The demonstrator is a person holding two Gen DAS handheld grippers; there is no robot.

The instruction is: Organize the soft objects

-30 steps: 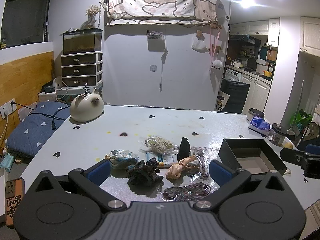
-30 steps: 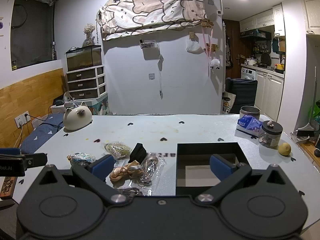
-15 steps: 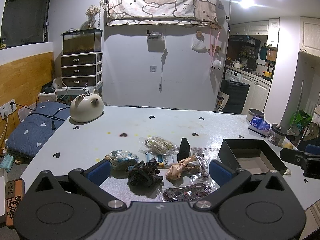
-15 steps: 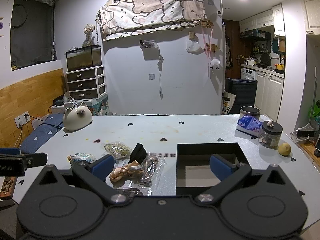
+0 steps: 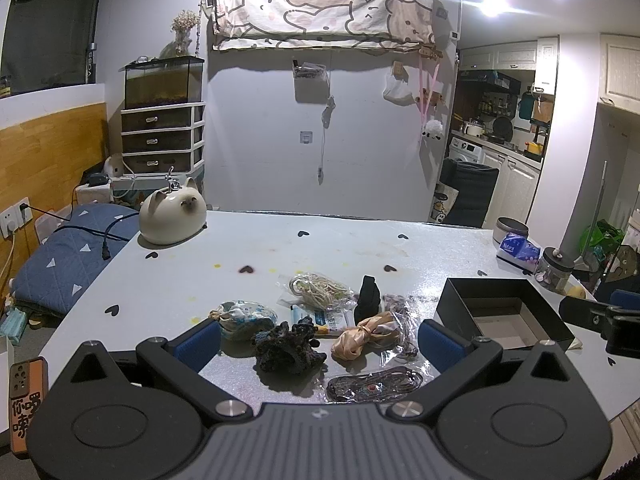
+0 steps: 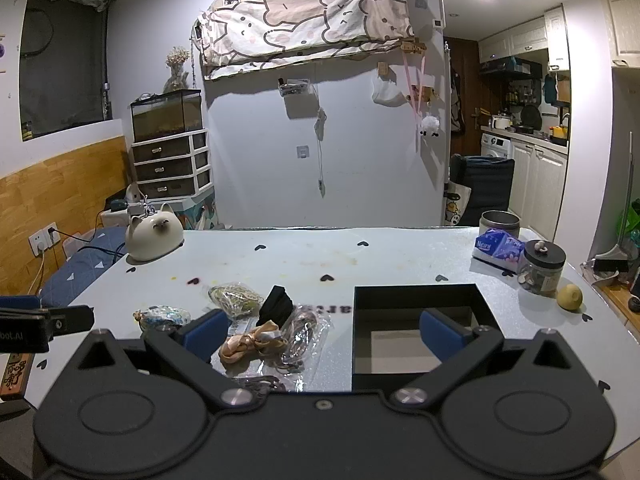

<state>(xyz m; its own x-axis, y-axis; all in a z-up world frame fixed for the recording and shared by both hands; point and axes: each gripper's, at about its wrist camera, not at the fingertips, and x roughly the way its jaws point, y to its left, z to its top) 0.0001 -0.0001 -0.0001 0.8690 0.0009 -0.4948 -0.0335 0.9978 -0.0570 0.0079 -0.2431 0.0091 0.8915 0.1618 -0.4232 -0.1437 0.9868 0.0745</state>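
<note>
Several soft items lie in a cluster near the table's front: a dark crocheted piece, a peach satin bow, a blue-white pouch, a bagged cord bundle, a black folded piece and bagged dark cords. An open black box stands to their right. My left gripper is open and empty, just short of the dark piece and the bow. My right gripper is open and empty, spanning the bow and the box.
A cream cat-shaped ceramic sits at the table's back left. A tissue pack, a glass jar, a tin and a yellow fruit stand at the right. A phone lies at the left edge.
</note>
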